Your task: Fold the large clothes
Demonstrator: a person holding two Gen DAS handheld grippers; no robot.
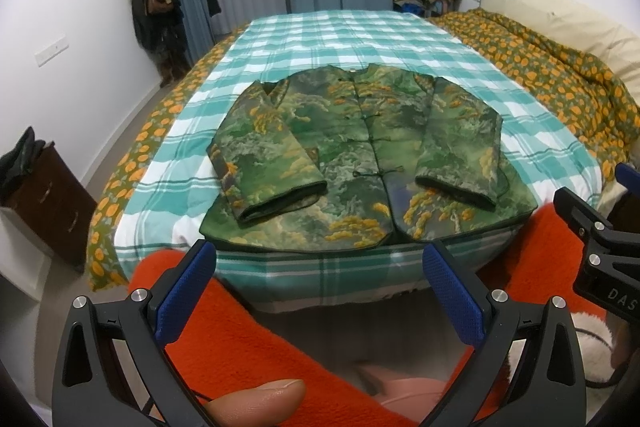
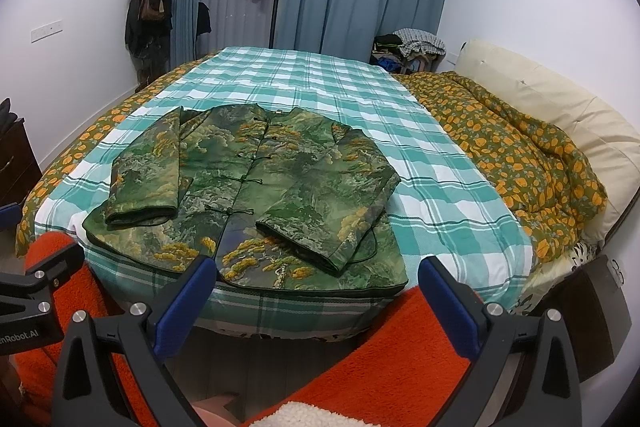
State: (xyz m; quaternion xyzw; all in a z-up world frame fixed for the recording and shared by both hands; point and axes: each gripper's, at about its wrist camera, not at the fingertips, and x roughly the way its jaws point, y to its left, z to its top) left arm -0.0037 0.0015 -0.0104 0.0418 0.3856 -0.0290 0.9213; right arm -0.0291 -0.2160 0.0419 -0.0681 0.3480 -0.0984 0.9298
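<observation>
A green padded jacket (image 1: 360,155) with yellow tree print lies flat, front up and buttoned, on the near end of the bed; it also shows in the right wrist view (image 2: 256,195). Both sleeves are folded down over the front, cuffs near the hem. My left gripper (image 1: 320,259) is open and empty, held back from the hem over the bed's foot. My right gripper (image 2: 318,273) is open and empty, just short of the hem. The right gripper's body (image 1: 600,247) shows at the left wrist view's right edge.
The bed has a teal and white checked sheet (image 1: 344,35) and an orange-flowered quilt (image 2: 520,155) bunched on the right against a cream headboard (image 2: 560,107). A dark drawer unit (image 1: 52,199) stands left. Orange fleece clothing (image 1: 256,339) lies below the grippers. Clothes hang at the back wall.
</observation>
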